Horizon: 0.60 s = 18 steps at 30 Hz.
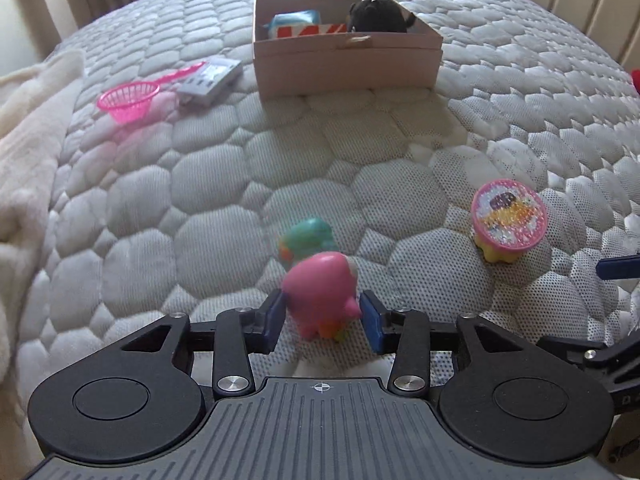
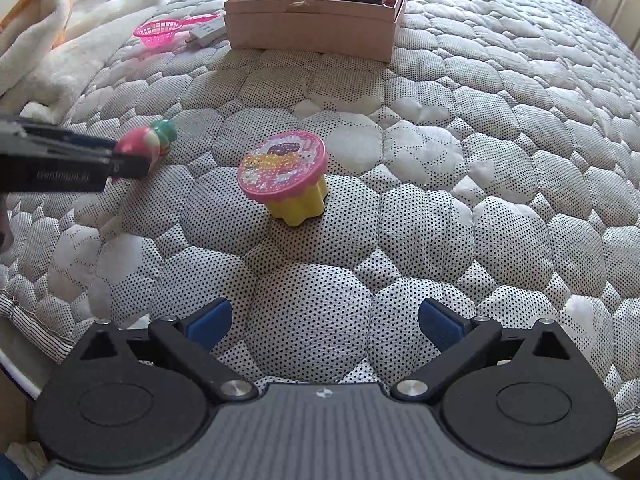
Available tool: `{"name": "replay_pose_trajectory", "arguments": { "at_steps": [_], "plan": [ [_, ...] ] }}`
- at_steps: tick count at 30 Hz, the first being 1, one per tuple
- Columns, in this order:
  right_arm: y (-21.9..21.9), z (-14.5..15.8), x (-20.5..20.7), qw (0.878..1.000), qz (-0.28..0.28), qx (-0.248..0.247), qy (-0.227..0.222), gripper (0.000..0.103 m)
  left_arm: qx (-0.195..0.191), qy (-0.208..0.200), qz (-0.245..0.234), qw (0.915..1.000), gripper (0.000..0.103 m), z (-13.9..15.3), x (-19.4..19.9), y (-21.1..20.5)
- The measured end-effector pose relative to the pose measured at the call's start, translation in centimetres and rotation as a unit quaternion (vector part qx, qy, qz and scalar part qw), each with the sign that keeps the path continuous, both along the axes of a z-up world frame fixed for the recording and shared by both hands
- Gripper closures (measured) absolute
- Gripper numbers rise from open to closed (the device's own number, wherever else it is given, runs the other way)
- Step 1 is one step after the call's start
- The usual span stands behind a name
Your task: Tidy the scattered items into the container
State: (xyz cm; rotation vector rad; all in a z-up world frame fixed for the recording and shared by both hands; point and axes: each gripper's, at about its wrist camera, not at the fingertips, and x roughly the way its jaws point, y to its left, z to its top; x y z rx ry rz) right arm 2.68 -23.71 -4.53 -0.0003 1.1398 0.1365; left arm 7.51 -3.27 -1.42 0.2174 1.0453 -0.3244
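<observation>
The left gripper (image 1: pixel 322 316) pinched a pink rounded plastic toy figure (image 1: pixel 320 294) between its blue pads, at lower centre of the left wrist view. A teal rounded toy figure (image 1: pixel 310 238) showed directly above the pink one in that frame; whether the two touched could not be determined. In the right wrist view the same pair appeared at the left edge, the pink figure (image 2: pixel 138 142) at the tip of the dark gripper body and the teal figure (image 2: pixel 166 132) just beyond it.

The right gripper (image 2: pixel 325 322) stood spread wide, with nothing between its blue pads, over the white quilted mattress (image 2: pixel 480 160). Only the right wrist view showed this. The left wrist view caught merely a blue pad and black linkage at its right edge.

A yellow fluted cup with a pink glitter lid (image 2: pixel 286 176) stood at centre of the right wrist view, above the spread gripper and apart from it. It appeared at right centre of the left wrist view (image 1: pixel 508 220).

The pale pink cardboard box (image 1: pixel 344 64) sat at upper centre of both views and held a black plush item (image 1: pixel 376 16) and a blue-and-white packet (image 1: pixel 298 22). Left of the box lay a pink plastic sieve (image 1: pixel 128 98) and a grey flat package (image 1: pixel 212 80). A cream fleece blanket (image 1: pixel 28 160) lay along the left edge.
</observation>
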Motion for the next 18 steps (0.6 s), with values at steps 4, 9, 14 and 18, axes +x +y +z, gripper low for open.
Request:
{"name": "replay_pose_trajectory", "arguments": {
  "at_steps": [4,9,14,18],
  "plan": [
    [-1.6,-2.0,1.0,0.997,-0.035,0.051,0.054,0.000,0.012,0.000,0.013,0.9999,0.038,-0.6,-0.8,-0.3],
    [-1.9,-2.5,1.2,0.995,-0.061,0.063,0.048,0.000,0.007,-0.003,0.045,0.9990,0.027,-1.2,-0.1,0.2],
    [-0.3,-2.9,1.6,0.996,-0.053,0.022,0.061,0.000,0.001,-0.022,0.077,0.9968,0.016,-0.4,1.2,1.5],
    [-0.1,-2.7,1.4,0.996,-0.061,0.020,0.058,0.000,0.010,-0.028,0.075,0.9967,0.009,-0.1,1.1,2.0]
  ]
}}
